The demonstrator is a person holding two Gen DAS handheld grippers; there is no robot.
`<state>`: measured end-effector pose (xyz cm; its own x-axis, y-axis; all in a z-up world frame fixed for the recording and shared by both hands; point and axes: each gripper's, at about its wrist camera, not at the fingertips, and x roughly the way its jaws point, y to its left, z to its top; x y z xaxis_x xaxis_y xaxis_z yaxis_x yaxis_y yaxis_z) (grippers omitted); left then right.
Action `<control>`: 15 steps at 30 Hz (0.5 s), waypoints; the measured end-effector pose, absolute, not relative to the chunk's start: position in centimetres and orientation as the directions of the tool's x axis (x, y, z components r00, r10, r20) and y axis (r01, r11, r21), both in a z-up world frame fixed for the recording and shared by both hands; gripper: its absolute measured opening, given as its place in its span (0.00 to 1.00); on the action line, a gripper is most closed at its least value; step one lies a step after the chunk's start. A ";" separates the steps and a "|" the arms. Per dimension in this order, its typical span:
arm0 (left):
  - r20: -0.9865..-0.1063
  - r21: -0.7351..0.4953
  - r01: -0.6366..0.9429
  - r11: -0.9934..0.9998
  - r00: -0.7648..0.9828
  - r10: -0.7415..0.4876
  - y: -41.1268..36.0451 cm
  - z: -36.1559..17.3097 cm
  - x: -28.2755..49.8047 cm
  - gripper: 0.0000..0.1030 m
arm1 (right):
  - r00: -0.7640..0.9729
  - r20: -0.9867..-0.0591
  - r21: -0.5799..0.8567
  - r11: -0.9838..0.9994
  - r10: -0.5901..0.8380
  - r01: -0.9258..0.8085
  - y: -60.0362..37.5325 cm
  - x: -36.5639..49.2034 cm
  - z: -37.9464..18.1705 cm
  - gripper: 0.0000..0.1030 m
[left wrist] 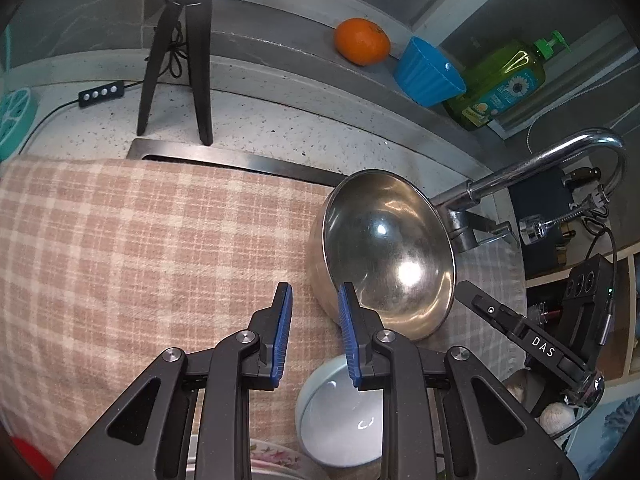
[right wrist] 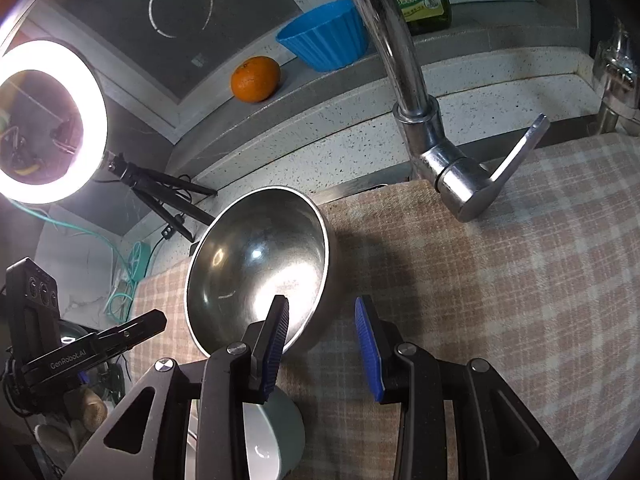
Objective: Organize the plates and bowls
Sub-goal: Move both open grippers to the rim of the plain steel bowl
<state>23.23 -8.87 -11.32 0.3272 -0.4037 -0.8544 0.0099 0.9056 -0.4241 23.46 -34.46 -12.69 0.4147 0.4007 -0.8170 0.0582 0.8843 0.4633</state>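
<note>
A steel bowl (left wrist: 386,252) stands on the checked cloth (left wrist: 140,248); it also shows in the right wrist view (right wrist: 256,264). My left gripper (left wrist: 314,296) is open, its right finger at the bowl's near rim. My right gripper (right wrist: 322,308) is open, its left finger over the bowl's rim and its right finger outside. A pale grey bowl (left wrist: 340,412) lies below the fingers, also in the right wrist view (right wrist: 272,436). A flowered plate (left wrist: 272,460) peeks out at the bottom edge.
A chrome faucet (right wrist: 432,140) rises behind the cloth. On the ledge sit an orange (left wrist: 362,40), a blue ribbed bowl (left wrist: 428,72) and a green soap bottle (left wrist: 500,84). A black tripod (left wrist: 176,60) and ring light (right wrist: 44,120) stand at the left.
</note>
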 end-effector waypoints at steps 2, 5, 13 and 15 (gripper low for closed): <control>-0.858 -0.421 0.017 0.907 0.317 -0.404 -9.3 -11.6 23.9 0.21 | 0.408 -0.816 0.475 0.878 0.410 0.067 -34.5 23.9 -13.1 0.30; -0.867 -0.405 0.024 0.914 0.308 -0.392 -9.8 -12.0 24.5 0.21 | 0.403 -0.817 0.481 0.873 0.413 0.080 -34.4 24.2 -13.4 0.30; -0.879 -0.390 0.025 0.920 0.288 -0.381 -10.1 -12.9 25.3 0.21 | 0.378 -0.827 0.477 0.875 0.417 0.080 -34.0 24.7 -14.2 0.30; -0.882 -0.384 0.027 0.923 0.286 -0.375 -10.4 -13.0 25.5 0.21 | 0.369 -0.832 0.469 0.880 0.414 0.072 -33.7 24.8 -14.3 0.26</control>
